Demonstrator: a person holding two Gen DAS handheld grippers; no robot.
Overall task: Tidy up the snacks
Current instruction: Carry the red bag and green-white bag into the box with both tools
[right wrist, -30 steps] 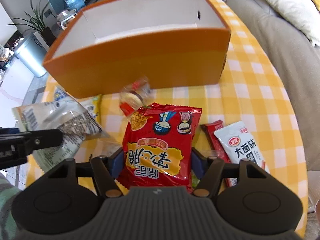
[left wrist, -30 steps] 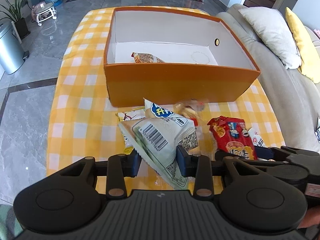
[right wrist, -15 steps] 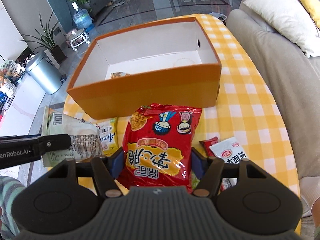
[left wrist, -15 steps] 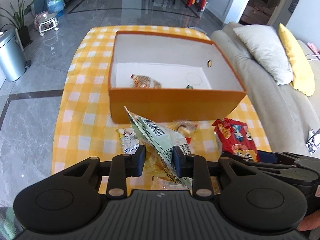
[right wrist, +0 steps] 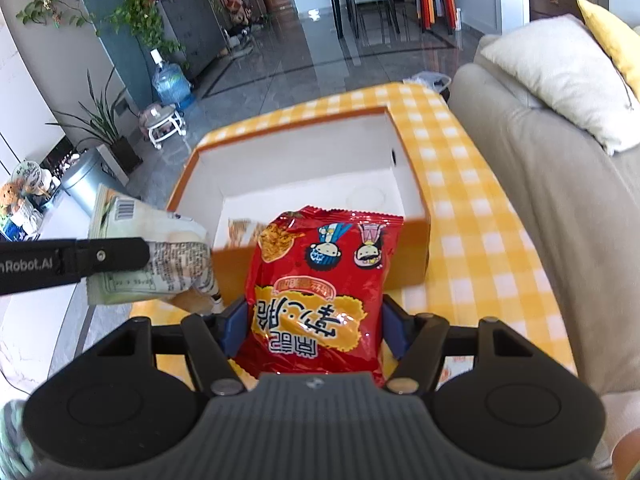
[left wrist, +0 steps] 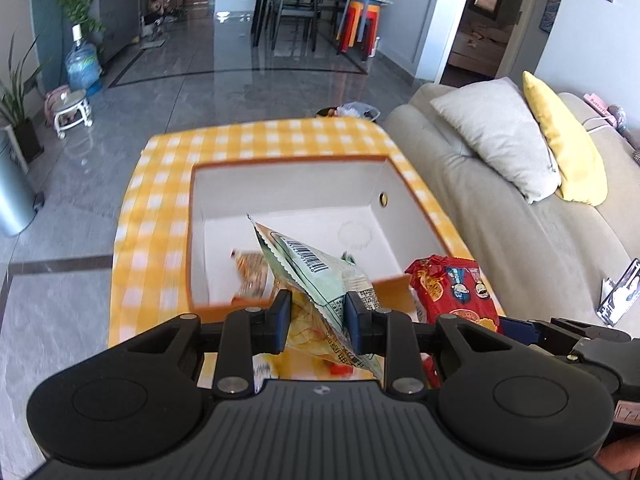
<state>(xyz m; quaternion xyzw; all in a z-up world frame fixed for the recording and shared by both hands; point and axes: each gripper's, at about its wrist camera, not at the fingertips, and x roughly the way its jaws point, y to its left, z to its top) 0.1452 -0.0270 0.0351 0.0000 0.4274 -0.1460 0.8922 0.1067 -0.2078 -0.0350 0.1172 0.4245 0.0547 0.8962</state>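
Green-white bag [left wrist: 320, 276] is pinched by left gripper [left wrist: 317, 314], red bag [right wrist: 320, 280] by right gripper [right wrist: 314, 320]; both held near orange box [right wrist: 416, 256], prob. for dropping in.

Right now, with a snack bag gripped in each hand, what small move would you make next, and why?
Probably carry both forward over the orange box, then release: the left gripper holds the green bag, the right gripper the red bag, at its near wall.
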